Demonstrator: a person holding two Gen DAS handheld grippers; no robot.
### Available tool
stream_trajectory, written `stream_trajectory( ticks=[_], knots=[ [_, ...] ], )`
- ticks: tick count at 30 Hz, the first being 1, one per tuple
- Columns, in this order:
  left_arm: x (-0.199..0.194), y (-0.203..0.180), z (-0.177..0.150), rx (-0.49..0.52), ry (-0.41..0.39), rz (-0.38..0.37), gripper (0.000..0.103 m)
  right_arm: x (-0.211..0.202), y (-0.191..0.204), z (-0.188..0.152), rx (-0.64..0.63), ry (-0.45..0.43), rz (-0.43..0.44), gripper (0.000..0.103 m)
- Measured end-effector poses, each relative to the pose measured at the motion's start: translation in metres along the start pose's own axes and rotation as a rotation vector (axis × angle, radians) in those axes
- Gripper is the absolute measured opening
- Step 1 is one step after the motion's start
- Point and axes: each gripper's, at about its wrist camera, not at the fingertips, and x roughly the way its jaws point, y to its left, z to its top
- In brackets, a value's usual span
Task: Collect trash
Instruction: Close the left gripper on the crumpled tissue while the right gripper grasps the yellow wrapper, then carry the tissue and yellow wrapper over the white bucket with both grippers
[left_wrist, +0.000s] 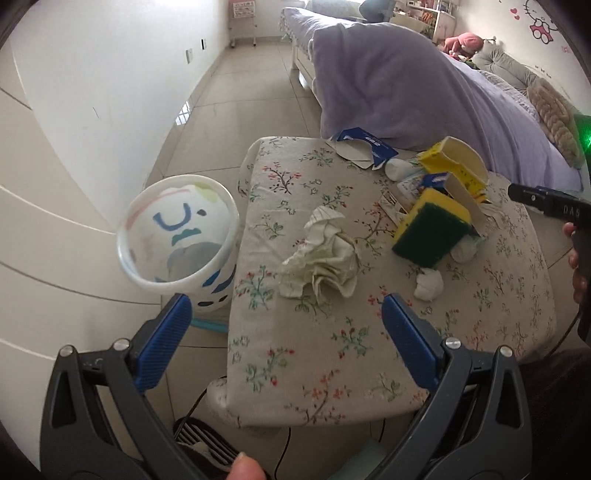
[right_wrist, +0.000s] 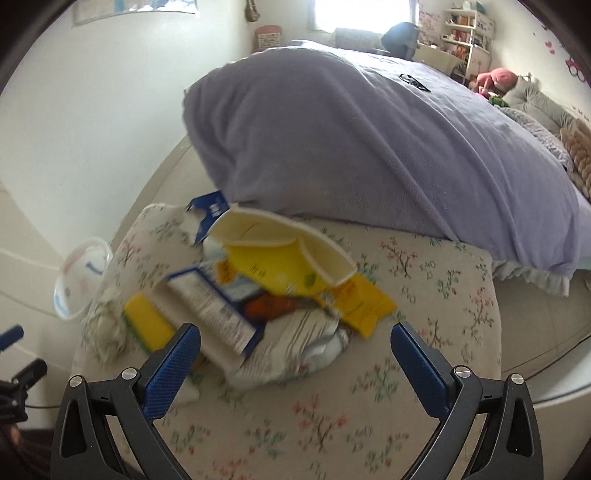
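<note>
Left gripper (left_wrist: 286, 325): wide apart, holding nothing, hovering over the near part of the table (left_wrist: 332, 369).
Right gripper (right_wrist: 295, 354): also wide and holding nothing, aimed at the pile on the right side of the table.
Bin (left_wrist: 177, 236): on the floor just left of the table, mouth up, near the left gripper.
Napkin (left_wrist: 325, 258): crumpled, mid-table, just ahead of the left gripper and well apart from the pile.
Pile: sponge (left_wrist: 430, 230), yellow box (left_wrist: 458, 162), torn blue box (left_wrist: 364, 146), wrappers and small white wads (left_wrist: 428, 284), leaning on and touching each other (the right wrist view is blurred, so finer detail is unclear).
Bed (left_wrist: 406, 85): its purple cover touches the far edge of the table.
Risk, napkin: soft and loose; a shallow pinch would likely catch one fold and let the rest trail or drop short of the bin.
Risk, pile: pulling one piece could tip the leaning box and sponge and push wads off the table edge.
Risk, bin: it looks light; a knock from the left gripper might topple it.
</note>
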Motion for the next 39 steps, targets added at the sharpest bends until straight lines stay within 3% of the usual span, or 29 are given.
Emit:
stream_trajectory(
  ticks=[5,10,12,18,26,31,32,39],
  knots=[
    [0.033,0.010,0.007,-0.080,0.070,-0.098,0.100,0.021,-0.015,0.014,0.016,0.013,-0.023,0.102],
    [0.055,-0.002,0.020,-0.079,0.077,-0.149,0.095,0.044,-0.030,0.027,0.071,0.032,0.018,0.092],
    [0.065,-0.006,0.024,-0.087,0.096,-0.177,0.086,0.054,-0.036,0.030,0.110,0.051,0.041,0.080],
    [0.084,-0.017,0.032,-0.079,0.101,-0.167,0.076,0.080,-0.048,0.033,0.191,0.086,0.105,0.059],
    [0.102,-0.009,0.035,-0.150,0.131,-0.187,0.051,0.090,-0.056,0.034,0.244,0.055,0.198,0.036],
    [0.093,-0.012,0.037,-0.122,0.105,-0.216,0.037,0.073,-0.051,0.034,0.250,0.025,0.188,0.025],
    [0.090,-0.012,0.038,-0.118,0.096,-0.220,0.036,0.068,-0.050,0.034,0.248,0.017,0.176,0.009],
    [0.067,-0.004,0.037,-0.125,0.034,-0.236,0.033,0.045,-0.045,0.032,0.252,-0.029,0.178,0.009]
  ],
)
